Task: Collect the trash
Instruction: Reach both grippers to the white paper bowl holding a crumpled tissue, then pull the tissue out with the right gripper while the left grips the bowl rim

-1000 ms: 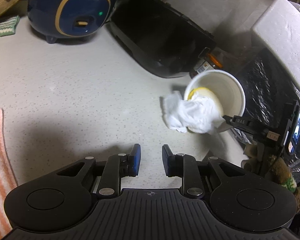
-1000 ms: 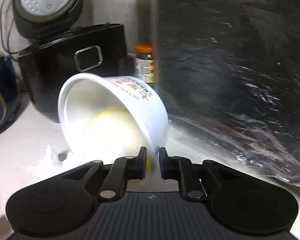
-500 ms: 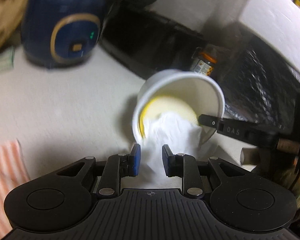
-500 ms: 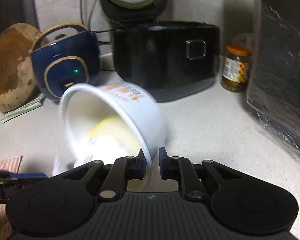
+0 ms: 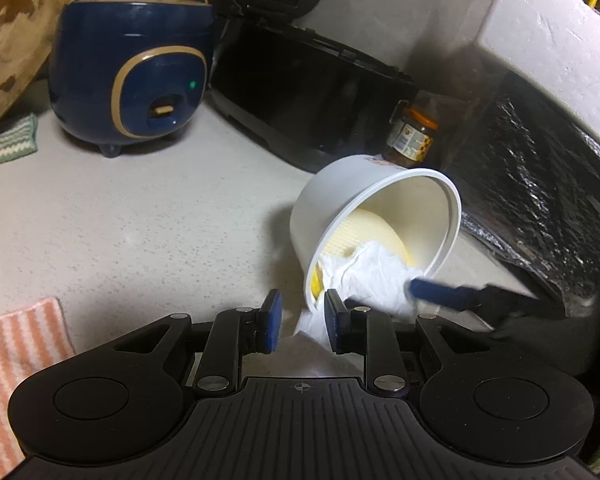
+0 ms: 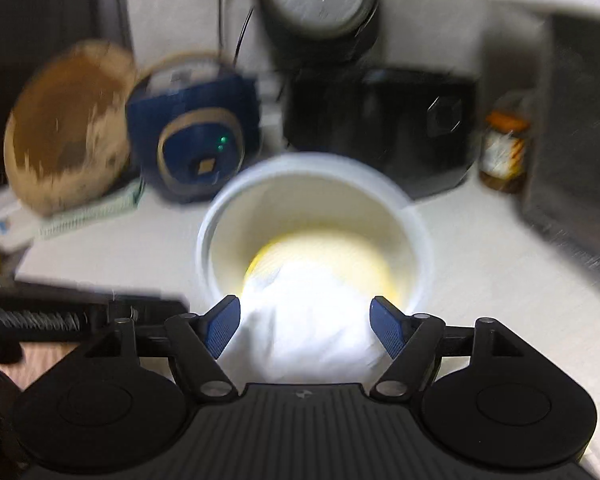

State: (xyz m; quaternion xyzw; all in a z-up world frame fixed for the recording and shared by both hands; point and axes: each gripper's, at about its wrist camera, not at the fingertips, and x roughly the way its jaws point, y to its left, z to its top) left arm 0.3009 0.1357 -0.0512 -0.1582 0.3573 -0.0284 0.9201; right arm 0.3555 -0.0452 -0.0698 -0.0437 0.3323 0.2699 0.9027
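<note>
A white paper cup (image 5: 324, 208) lies tilted on the speckled counter (image 5: 140, 240), a yellow lid inside it. A crumpled white tissue (image 5: 372, 280) spills from its mouth. My left gripper (image 5: 302, 322) is open; the cup's rim and the tissue's tail sit between its jaws, and the pads do not visibly press on them. In the blurred right wrist view the right gripper (image 6: 304, 324) has its jaws opening wide, with the tissue (image 6: 308, 320) bulging between them, untouched, and the cup (image 6: 312, 216) just ahead. One of the right gripper's blue fingers (image 5: 432, 294) rests by the tissue.
A blue rice cooker (image 5: 140, 68) and a black cooker (image 5: 308, 96) stand at the back, a jar (image 5: 412, 136) beside them. A black foil bag (image 5: 540, 184) under a white foam box (image 5: 560, 40) fills the right. An orange striped cloth (image 5: 16, 352) lies at the left.
The right gripper carried the cup by its rim toward the left gripper, then let go and opened. The tissue and rim now lie between the left jaws, whose gap has not changed.
</note>
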